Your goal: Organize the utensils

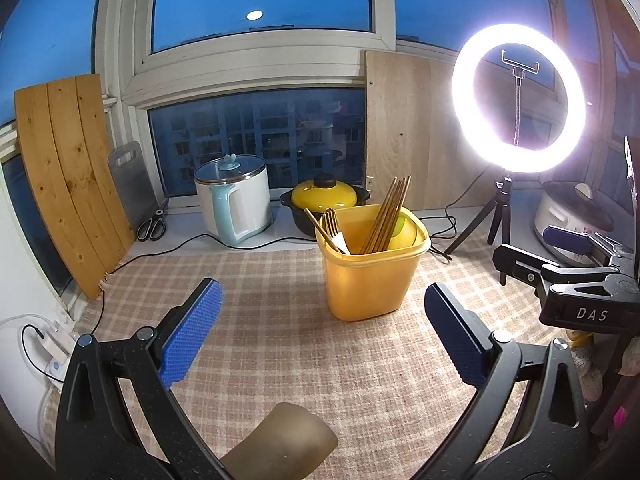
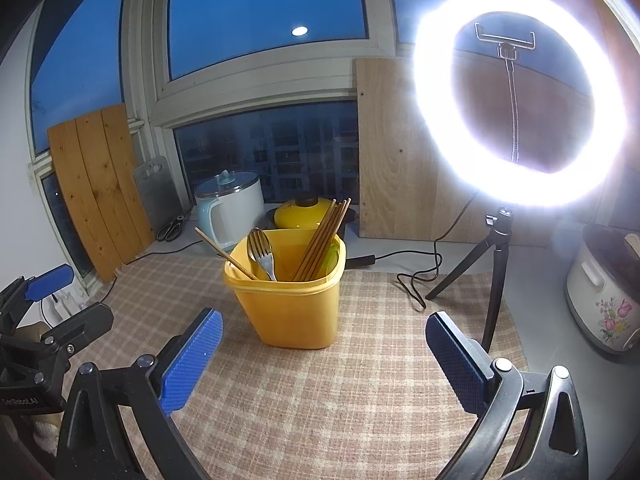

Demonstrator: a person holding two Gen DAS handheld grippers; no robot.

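Observation:
A yellow plastic bin (image 1: 370, 276) (image 2: 288, 304) stands upright on the checked tablecloth (image 1: 280, 320) (image 2: 360, 380). Inside it lean a bundle of brown chopsticks (image 1: 386, 216) (image 2: 322, 240), a spoon and fork (image 2: 262, 254) (image 1: 334, 230), and one lone chopstick (image 2: 224, 254). My left gripper (image 1: 322, 334) is open, empty, a short way in front of the bin. My right gripper (image 2: 324, 360) is open and empty too, just before the bin. The right gripper also appears at the right edge of the left wrist view, and the left at the left edge of the right wrist view.
On the sill behind stand a white-and-blue electric pot (image 1: 234, 204), a yellow-lidded black pot (image 1: 326, 200), scissors (image 1: 152, 226), a grey board and wooden boards (image 1: 68, 184). A lit ring light on a tripod (image 2: 520, 96) and a flowered cooker (image 2: 604, 292) stand right. Cables trail across the cloth.

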